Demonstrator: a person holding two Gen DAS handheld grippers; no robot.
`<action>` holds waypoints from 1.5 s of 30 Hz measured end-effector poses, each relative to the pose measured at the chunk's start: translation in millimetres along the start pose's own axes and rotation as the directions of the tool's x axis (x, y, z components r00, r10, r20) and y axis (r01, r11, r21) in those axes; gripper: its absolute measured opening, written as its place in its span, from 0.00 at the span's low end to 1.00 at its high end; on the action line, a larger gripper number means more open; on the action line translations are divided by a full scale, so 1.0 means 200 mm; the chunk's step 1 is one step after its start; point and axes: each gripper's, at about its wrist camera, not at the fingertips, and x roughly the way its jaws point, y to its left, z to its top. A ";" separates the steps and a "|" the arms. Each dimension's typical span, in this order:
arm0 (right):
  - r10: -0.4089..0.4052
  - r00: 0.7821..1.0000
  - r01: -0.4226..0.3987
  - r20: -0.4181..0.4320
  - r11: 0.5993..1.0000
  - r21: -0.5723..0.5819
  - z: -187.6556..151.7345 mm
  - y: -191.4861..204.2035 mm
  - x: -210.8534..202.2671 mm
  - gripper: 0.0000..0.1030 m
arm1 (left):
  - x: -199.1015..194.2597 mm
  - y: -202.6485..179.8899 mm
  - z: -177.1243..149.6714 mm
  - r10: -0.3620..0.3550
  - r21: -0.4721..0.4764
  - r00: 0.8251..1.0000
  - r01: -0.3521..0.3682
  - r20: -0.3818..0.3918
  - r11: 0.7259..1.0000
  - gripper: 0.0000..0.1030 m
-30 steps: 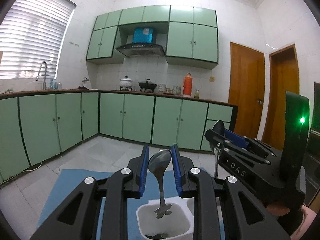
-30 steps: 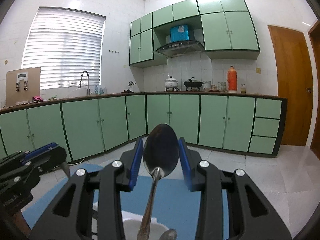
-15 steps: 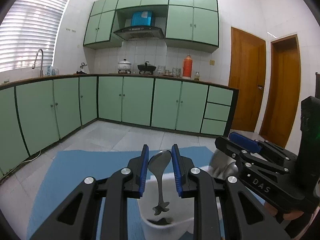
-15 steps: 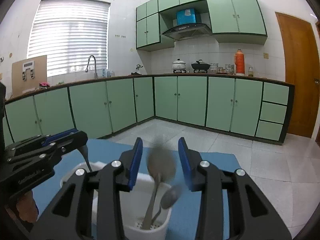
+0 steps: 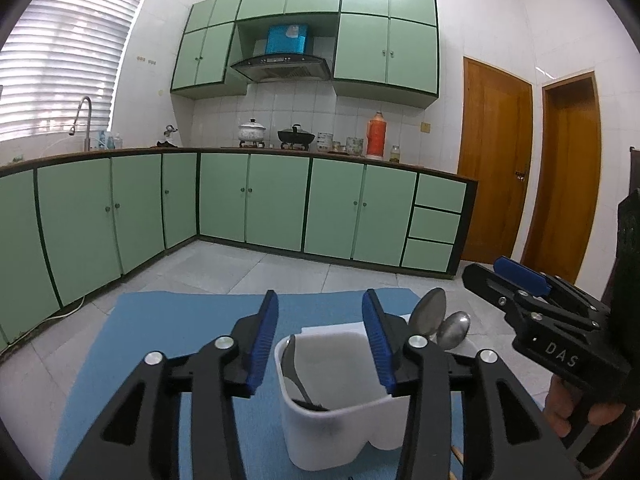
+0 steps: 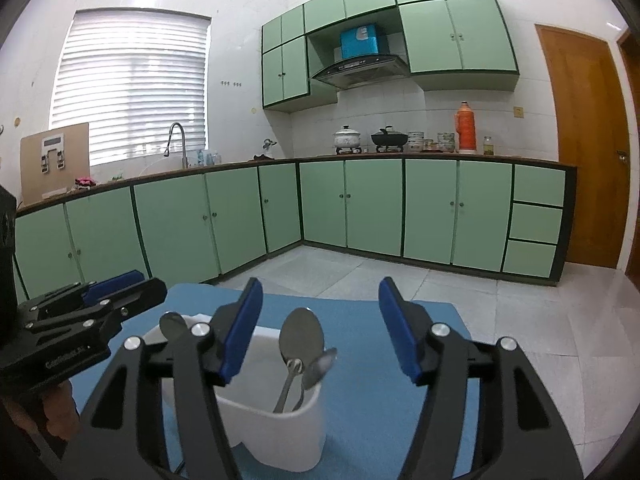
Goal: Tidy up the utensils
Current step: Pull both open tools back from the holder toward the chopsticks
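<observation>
My left gripper [image 5: 320, 334] and right gripper [image 6: 320, 326] are both opening, nothing between their blue pads. The steel spoons [image 6: 301, 338] stand in the white plastic two-compartment holder [image 6: 280, 436] on the blue mat [image 6: 360, 380]. Drop-off looks done; next I lift clear and seek remaining utensils.

Left tongs [image 5: 320, 334] tipped slightly downward, jaws opening — nothing pinched. Right tongs [image 6: 320, 330] alongside, jaws opening too — empty.

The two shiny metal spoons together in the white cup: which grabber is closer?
Right: the spoons stand between the right gripper's opening jaws; the opening left gripper sits beside them.
</observation>
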 end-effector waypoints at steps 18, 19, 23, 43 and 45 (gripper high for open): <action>-0.056 0.998 0.058 -0.025 0.996 0.065 -0.23 -0.03 -0.53 0.90 | -0.53 -0.02 -0.22 0.052 -0.048 0.998 -0.051 0.030 0.998 0.89; -0.058 0.998 0.060 -0.035 0.996 0.068 -0.25 -0.03 -0.56 0.92 | -0.55 -0.02 -0.24 0.055 -0.052 0.998 -0.054 0.028 0.997 0.90; -0.074 0.995 0.080 -0.066 0.993 0.083 -0.35 -0.03 -0.67 0.95 | -0.65 -0.03 -0.32 0.072 -0.057 0.997 -0.072 0.006 0.996 0.92; -0.176 0.966 0.189 -0.190 0.980 0.053 -0.91 0.10 -1.08 0.95 | -0.98 -0.21 -0.78 0.126 0.058 0.987 -0.121 -0.096 0.991 0.93; -0.183 0.964 0.194 -0.192 0.980 0.043 -0.95 0.11 -1.10 0.94 | -1.01 -0.21 -0.82 0.140 0.066 0.986 -0.134 -0.089 0.989 0.93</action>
